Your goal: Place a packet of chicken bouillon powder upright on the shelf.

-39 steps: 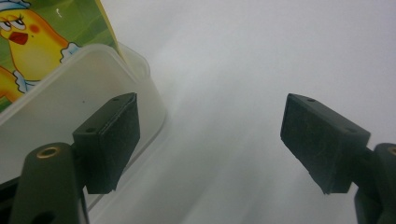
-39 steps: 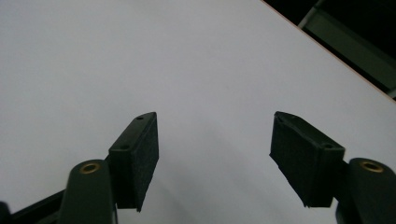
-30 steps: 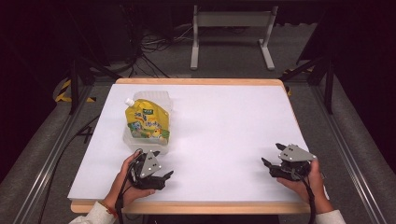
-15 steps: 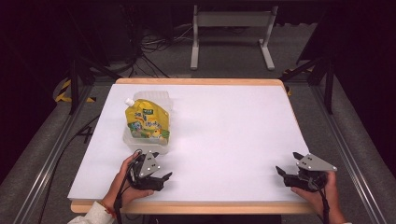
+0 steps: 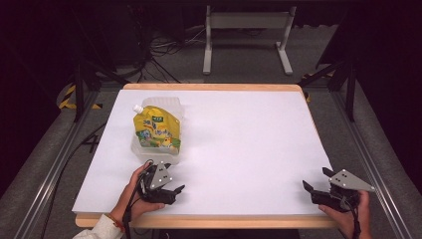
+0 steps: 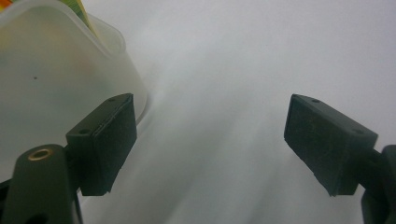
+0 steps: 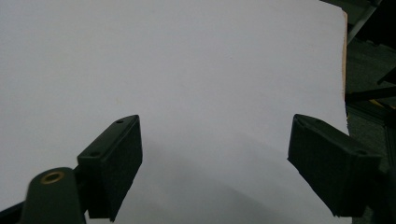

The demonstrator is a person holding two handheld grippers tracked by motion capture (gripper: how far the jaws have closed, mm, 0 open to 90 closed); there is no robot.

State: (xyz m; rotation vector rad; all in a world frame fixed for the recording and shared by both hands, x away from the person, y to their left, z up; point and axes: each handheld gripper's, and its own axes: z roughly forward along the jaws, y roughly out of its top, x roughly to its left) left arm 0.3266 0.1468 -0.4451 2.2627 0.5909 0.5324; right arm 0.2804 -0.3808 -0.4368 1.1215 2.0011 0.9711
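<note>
Yellow spouted pouch [image 5: 157, 129] upright in clear tub [image 5: 142, 151], just beyond left tool [image 5: 174, 191], jaws apart; right tool [image 5: 314, 185], far right, has just been opening, empty.

Yellow pouch [image 5: 157, 128]: printed label with green patch, lettering too small to read.

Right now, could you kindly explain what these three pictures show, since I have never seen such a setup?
A person sits at a table covered in white, with a hand-held two-jaw gripper in each hand. The high view looks down from above: the left gripper sits near a clear tub that holds a yellow pouch; the right gripper rests at the table's near right corner. The other two pictures come from cameras riding on each gripper, looking along its black jaws. Both grippers are open and hold nothing.
</note>
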